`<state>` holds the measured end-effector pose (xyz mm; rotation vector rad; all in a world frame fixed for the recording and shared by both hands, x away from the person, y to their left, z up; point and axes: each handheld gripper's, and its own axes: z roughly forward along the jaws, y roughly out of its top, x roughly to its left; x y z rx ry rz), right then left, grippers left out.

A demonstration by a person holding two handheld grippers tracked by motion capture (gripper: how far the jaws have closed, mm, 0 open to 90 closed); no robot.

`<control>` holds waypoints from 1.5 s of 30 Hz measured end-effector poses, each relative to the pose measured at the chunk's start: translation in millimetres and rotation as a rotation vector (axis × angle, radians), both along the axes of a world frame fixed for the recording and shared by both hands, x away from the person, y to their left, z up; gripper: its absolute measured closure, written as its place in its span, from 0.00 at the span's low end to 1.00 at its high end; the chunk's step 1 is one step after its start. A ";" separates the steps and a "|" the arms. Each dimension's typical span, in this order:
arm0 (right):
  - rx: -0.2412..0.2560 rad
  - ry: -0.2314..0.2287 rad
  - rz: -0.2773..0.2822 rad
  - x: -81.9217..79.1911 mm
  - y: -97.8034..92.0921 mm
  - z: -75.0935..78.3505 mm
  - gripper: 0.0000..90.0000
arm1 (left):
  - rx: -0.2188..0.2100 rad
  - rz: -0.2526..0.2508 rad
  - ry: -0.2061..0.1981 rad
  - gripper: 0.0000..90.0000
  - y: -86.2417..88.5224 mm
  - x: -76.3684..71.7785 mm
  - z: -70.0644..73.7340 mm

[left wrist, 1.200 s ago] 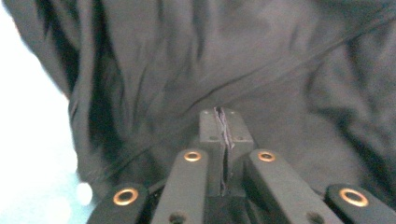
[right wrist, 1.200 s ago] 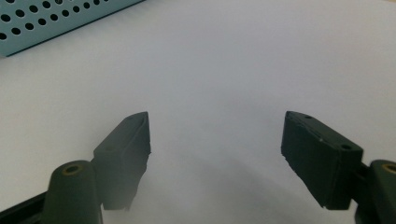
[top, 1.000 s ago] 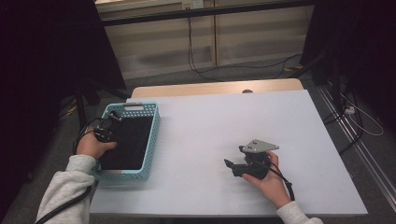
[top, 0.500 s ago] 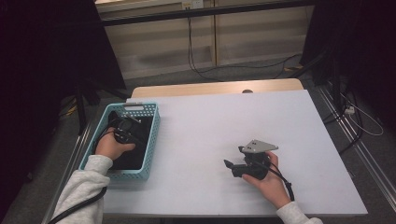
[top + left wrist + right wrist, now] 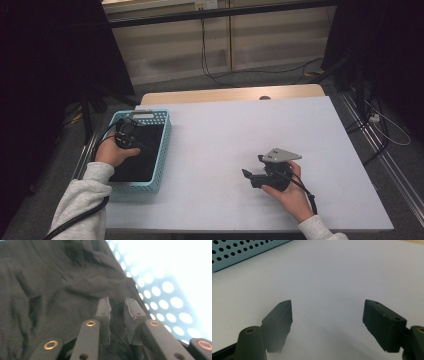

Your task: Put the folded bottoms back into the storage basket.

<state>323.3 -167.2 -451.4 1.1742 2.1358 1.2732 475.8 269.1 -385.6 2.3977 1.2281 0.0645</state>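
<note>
From above we see our left gripper (image 5: 125, 136) down inside the light-blue perforated basket (image 5: 161, 155), over the black cloth (image 5: 137, 162) lying in it. Its own view adds that the jaws are nearly closed, pinching a fold of that cloth (image 5: 50, 290) by the basket wall (image 5: 160, 297). Our right gripper (image 5: 257, 176) rests well right of the basket on the white table (image 5: 220, 135), jaws wide apart and empty (image 5: 327, 312).

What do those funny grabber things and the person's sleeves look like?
Each hand holds a black two-jaw gripper. The right gripper carries a grey three-cornered plate on top, and a black cable trails from it over the hand. The left gripper has dark grey jaw links with brass-coloured rivets, and its own black cable runs along the arm. Both sleeves are light grey fabric.
</note>
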 end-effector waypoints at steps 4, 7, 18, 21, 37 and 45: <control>0.003 -0.001 -0.011 -0.4 -4.4 1.2 0.26 | -0.003 0.000 -0.027 0.72 -2.6 -1.0 7.4; 0.000 -0.008 -0.012 -0.8 -5.9 1.9 0.26 | -0.006 0.006 -0.033 0.68 -3.6 -0.6 12.2; 0.003 -0.019 -0.025 -4.2 -15.1 6.7 0.26 | -0.007 0.006 -0.087 0.50 -7.9 1.0 35.7; 0.005 -0.016 -0.028 -4.7 -16.4 7.1 0.26 | -0.020 0.010 -0.108 0.46 -10.4 1.0 42.4; 0.007 -0.016 -0.035 -9.9 -24.2 7.9 0.26 | -0.055 -0.026 -0.146 0.30 -28.0 -5.0 56.3; 0.005 -0.012 -0.038 -12.5 -27.7 7.5 0.26 | -0.069 -0.088 -0.152 0.27 -50.7 -13.0 54.4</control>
